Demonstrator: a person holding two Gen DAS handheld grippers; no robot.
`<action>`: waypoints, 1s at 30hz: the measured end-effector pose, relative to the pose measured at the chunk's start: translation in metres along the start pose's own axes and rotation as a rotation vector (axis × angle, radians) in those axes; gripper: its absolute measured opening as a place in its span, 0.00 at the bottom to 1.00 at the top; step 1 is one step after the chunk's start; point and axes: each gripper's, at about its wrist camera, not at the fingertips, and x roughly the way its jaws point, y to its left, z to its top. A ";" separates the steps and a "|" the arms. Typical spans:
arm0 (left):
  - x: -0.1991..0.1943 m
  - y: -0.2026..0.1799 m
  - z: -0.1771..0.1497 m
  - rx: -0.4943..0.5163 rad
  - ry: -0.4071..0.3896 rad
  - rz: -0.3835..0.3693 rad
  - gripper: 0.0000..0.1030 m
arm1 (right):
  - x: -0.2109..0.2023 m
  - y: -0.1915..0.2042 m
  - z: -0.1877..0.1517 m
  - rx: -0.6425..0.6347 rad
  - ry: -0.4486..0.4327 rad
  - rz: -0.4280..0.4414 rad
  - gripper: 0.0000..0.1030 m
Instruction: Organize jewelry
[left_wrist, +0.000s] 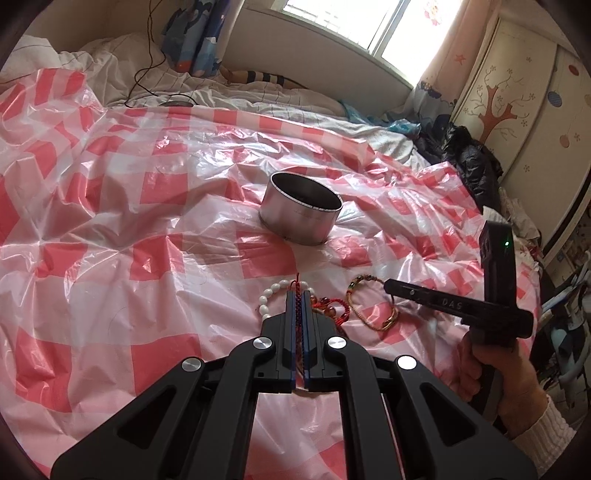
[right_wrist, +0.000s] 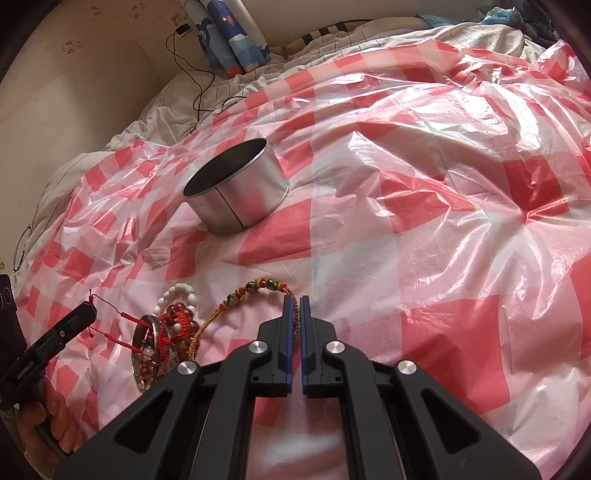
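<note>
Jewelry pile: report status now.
Left tool shut on red braided cord. Right tool shut on yellow beaded bracelet. Round silver metal tin unobstructed.

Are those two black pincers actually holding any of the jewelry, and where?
Yes. The left gripper pinches the red cord of the red knotted piece. The right gripper pinches the braided cord of the green-beaded bracelet.

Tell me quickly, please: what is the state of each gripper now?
Left gripper: closed on the red cord.
Right gripper: closed on the braided bracelet.
</note>
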 end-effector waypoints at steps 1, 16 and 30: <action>-0.003 0.000 0.001 -0.005 -0.015 -0.012 0.02 | -0.003 0.001 0.001 0.004 -0.012 0.016 0.04; -0.022 -0.009 0.019 -0.022 -0.058 -0.119 0.02 | -0.049 0.009 0.020 0.021 -0.196 0.216 0.04; 0.028 -0.061 0.113 0.098 -0.031 -0.153 0.02 | -0.061 0.001 0.030 0.033 -0.262 0.210 0.04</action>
